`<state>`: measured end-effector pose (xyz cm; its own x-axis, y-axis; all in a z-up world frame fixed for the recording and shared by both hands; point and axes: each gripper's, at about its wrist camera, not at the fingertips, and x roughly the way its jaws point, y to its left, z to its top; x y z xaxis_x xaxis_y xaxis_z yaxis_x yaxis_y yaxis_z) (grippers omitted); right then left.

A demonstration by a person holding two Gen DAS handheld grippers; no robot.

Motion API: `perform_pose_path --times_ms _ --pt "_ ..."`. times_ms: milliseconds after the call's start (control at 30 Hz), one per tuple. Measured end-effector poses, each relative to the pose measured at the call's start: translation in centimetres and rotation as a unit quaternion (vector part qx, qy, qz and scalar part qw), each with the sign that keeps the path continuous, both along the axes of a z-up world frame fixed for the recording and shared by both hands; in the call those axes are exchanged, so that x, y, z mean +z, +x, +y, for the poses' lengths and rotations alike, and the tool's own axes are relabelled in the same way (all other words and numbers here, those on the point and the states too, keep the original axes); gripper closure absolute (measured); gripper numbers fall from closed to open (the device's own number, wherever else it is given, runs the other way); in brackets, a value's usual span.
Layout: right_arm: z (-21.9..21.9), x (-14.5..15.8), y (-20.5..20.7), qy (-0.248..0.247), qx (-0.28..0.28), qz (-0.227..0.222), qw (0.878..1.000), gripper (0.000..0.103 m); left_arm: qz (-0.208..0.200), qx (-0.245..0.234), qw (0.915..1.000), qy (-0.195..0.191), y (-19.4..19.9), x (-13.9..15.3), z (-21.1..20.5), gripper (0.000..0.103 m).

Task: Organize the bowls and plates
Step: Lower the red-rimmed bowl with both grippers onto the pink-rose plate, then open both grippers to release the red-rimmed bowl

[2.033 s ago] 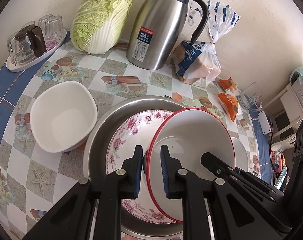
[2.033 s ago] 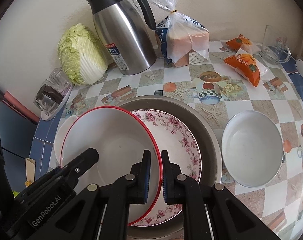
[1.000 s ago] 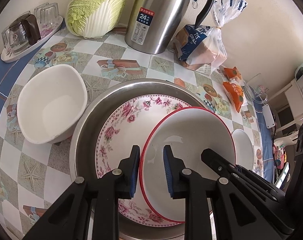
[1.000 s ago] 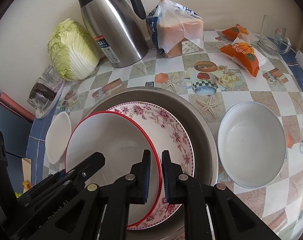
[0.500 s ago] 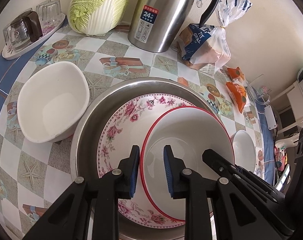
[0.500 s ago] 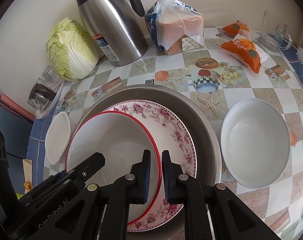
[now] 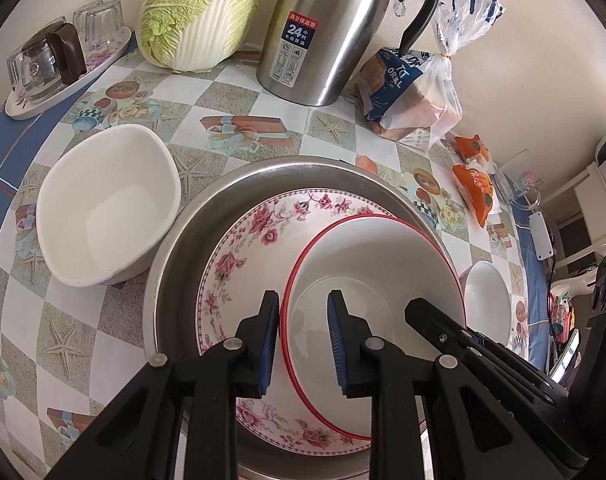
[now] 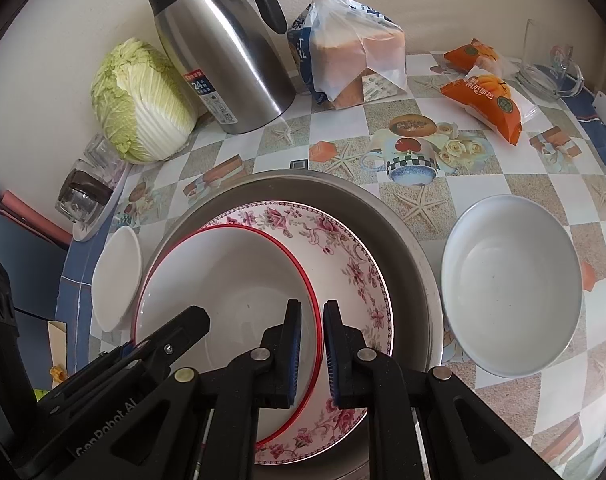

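A white bowl with a red rim point(image 7: 367, 264) point(image 8: 231, 280) rests tilted inside a floral plate point(image 7: 255, 248) point(image 8: 343, 248). The plate lies in a wide steel basin point(image 7: 191, 240) point(image 8: 403, 240). My left gripper point(image 7: 303, 340) is shut on the bowl's left rim, one pad outside the wall and one inside. My right gripper point(image 8: 313, 344) is shut on the opposite rim. A squarish white bowl point(image 7: 103, 208) point(image 8: 117, 276) stands left of the basin. A round white bowl point(image 8: 507, 280) point(image 7: 487, 304) stands to its right.
Against the wall stand a steel kettle point(image 7: 327, 32), a cabbage point(image 7: 199, 12) and a bagged loaf point(image 7: 415, 92). A tray of glasses point(image 7: 59, 64) is at the far left. Orange snack packs point(image 8: 483, 100) and a glass mug point(image 8: 551, 72) are at the far right.
Both grippers came down with the red-rimmed bowl, which sank from above the floral plate into it. My left gripper's pads stand slightly wider apart. Over the last half second nothing moved.
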<state>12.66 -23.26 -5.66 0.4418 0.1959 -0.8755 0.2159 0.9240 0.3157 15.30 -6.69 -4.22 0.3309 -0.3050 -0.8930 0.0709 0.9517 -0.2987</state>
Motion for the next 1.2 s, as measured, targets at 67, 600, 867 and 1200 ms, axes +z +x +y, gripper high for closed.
perform_pose_path --times_ms 67,600,867,1200 --pt "0.0 0.0 0.0 0.001 0.0 -0.001 1.0 0.089 -0.002 0.001 1.0 0.0 0.0 0.1 0.1 0.079" --pt "-0.5 1.3 -0.4 0.007 -0.003 -0.021 1.0 0.089 -0.024 0.006 0.9997 -0.01 -0.2 1.9 0.7 0.074" --pt "-0.7 2.6 -0.8 0.004 -0.002 -0.038 0.999 0.089 -0.047 0.003 0.9989 -0.009 -0.6 3.6 0.9 0.071" --pt "-1.0 4.2 -1.4 -0.01 -0.008 -0.056 0.998 0.089 -0.071 0.021 0.9972 0.007 -1.1 5.2 1.9 0.043"
